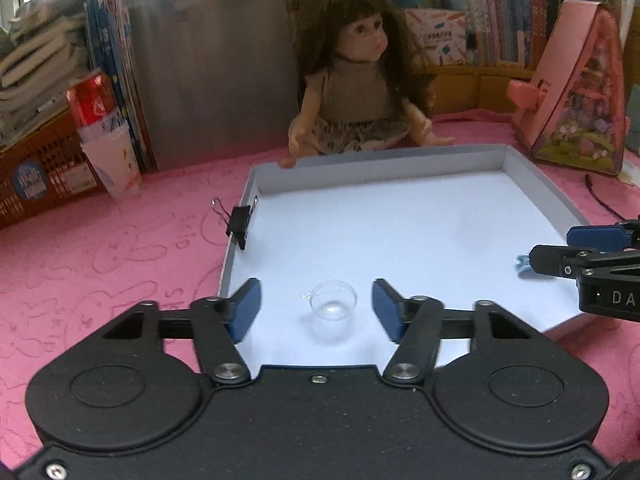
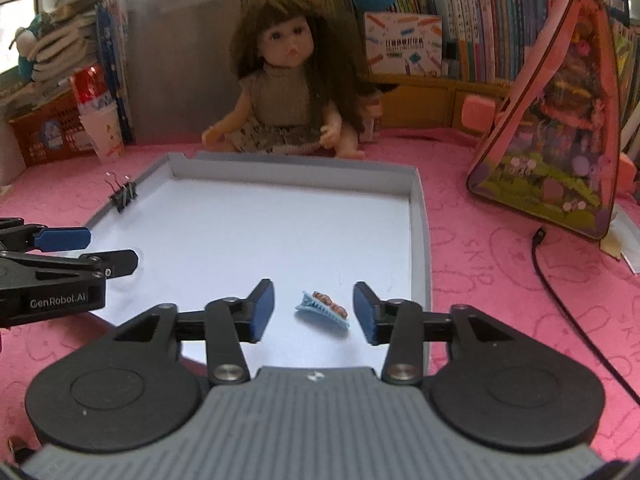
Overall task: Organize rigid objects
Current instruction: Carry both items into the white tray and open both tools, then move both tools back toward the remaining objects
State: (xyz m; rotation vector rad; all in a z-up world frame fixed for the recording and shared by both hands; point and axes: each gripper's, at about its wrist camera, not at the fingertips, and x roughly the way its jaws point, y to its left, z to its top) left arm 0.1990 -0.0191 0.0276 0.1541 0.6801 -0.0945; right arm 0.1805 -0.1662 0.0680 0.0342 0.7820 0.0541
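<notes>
Left gripper (image 1: 316, 304): held low over the near edge of the tray (image 1: 532, 196), fingers spread wide; a small clear cup (image 1: 334, 304) is seen standing upright on the white floor between the blue pads (image 1: 246, 308), touched by neither.

Right gripper (image 2: 314, 308): likewise spread, nothing pinched; a light-blue hair clip (image 2: 322, 309) is seen lying flat on the tray floor between the fingers, near the tray's right wall, apart from both pads.

Tray: shallow, grey-walled, white inside, set on a pink cloth (image 2: 500, 248). A black binder clip (image 1: 239, 222) is fastened on its left wall, handles turned outward.

Right of the tray: a black cable (image 2: 560, 276) is laid across the cloth.

Behind the tray: a long-haired doll (image 2: 286, 96) is seated facing forward, just past the far wall. A pink triangular toy case (image 2: 556, 128) is stood to the right; a red can (image 1: 94, 100) is stacked on a white paper cup (image 1: 116, 168) to the left.

Farthest back: rows of books (image 2: 472, 40) are shelved.
</notes>
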